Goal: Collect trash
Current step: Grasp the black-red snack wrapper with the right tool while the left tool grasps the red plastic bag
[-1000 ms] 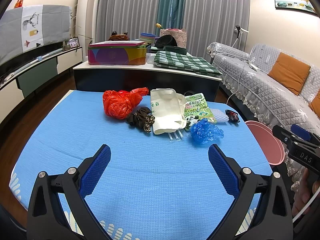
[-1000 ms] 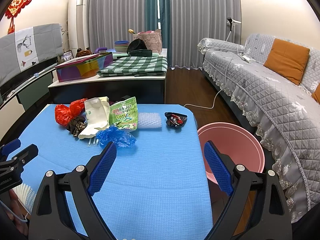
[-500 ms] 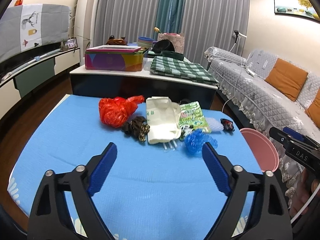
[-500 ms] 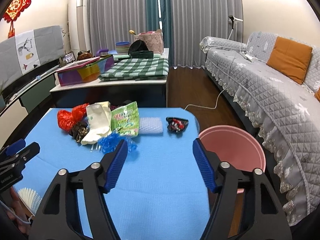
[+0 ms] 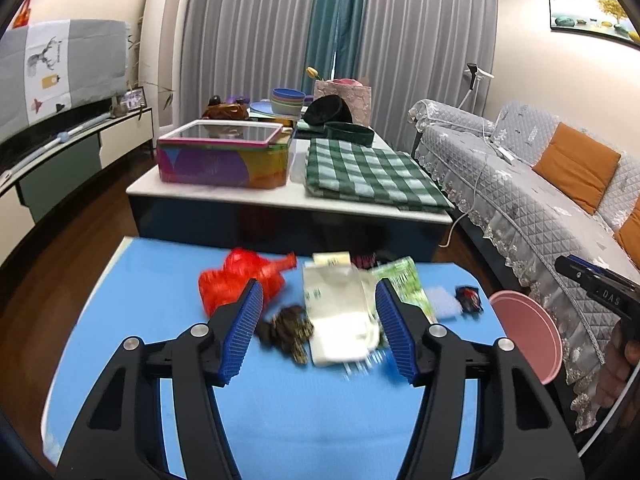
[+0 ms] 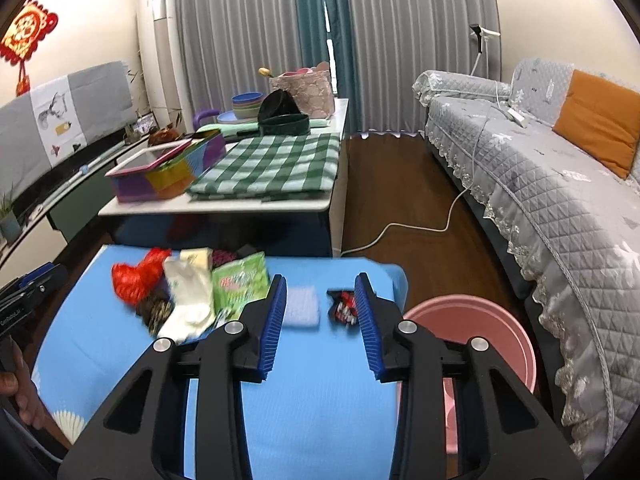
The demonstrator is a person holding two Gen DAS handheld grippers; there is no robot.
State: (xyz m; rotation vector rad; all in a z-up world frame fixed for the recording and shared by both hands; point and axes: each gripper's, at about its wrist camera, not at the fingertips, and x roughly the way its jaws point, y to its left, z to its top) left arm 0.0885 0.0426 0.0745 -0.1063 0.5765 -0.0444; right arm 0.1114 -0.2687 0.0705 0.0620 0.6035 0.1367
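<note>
Trash lies in a row across the far half of the blue table: a red plastic bag, a dark crumpled wrapper, a white paper bag, a green snack packet, a white foam piece and a small black-red wrapper. A pink bin stands on the floor at the table's right. My left gripper is open and empty above the near table. My right gripper is open and empty, in front of the foam piece and the small wrapper.
A white coffee table behind carries a green checked cloth, a colourful box and bowls. A grey sofa with orange cushions runs along the right. A white cable lies on the wooden floor.
Both grippers have lifted and tilted up, so the table sits lower in both views. Both pairs of jaws have narrowed but stay open. The trash has not moved.
</note>
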